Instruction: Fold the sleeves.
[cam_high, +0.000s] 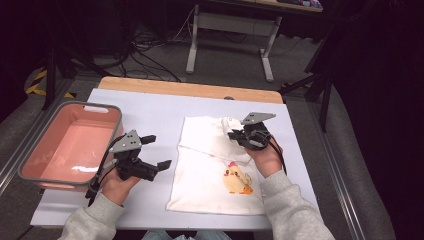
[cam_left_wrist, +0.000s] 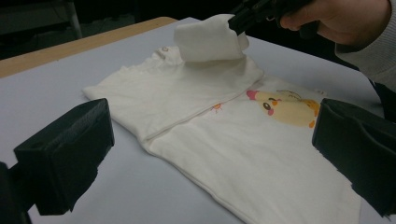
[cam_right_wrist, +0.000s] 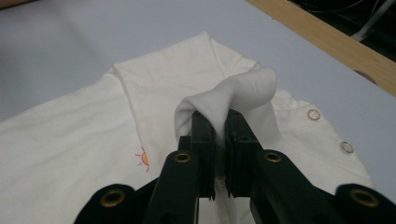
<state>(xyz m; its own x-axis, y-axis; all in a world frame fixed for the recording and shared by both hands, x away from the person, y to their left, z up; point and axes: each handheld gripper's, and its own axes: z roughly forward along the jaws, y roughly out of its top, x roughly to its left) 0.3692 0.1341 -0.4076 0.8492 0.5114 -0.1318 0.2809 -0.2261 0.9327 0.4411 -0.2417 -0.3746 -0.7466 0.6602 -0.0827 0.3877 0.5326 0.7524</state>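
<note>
Nearest us, our grey sleeves come in over the table's front edge. Our left gripper (cam_high: 156, 151) hovers over the bare white table (cam_high: 150, 112) just left of the shirt, its jaws spread wide with nothing between them; in the left gripper view they stand at either side of the frame with the cloth beyond.

Beside it lies the white shirt (cam_high: 210, 175), flat on the table, a yellow chick print (cam_high: 237, 181) toward its near right part and two small buttons (cam_right_wrist: 313, 114) near its far edge. Its left side is folded in over the body.

Farther on, our right gripper (cam_high: 235, 134) has its jaws pinched together on the shirt's sleeve (cam_right_wrist: 233, 95), lifted clear of the body and bulging above the jaw tips.

At the left, well apart, sits a pink bin (cam_high: 30, 167) with a grey rim. Beyond the table's wooden far edge stand the legs of a desk (cam_high: 192, 45).
</note>
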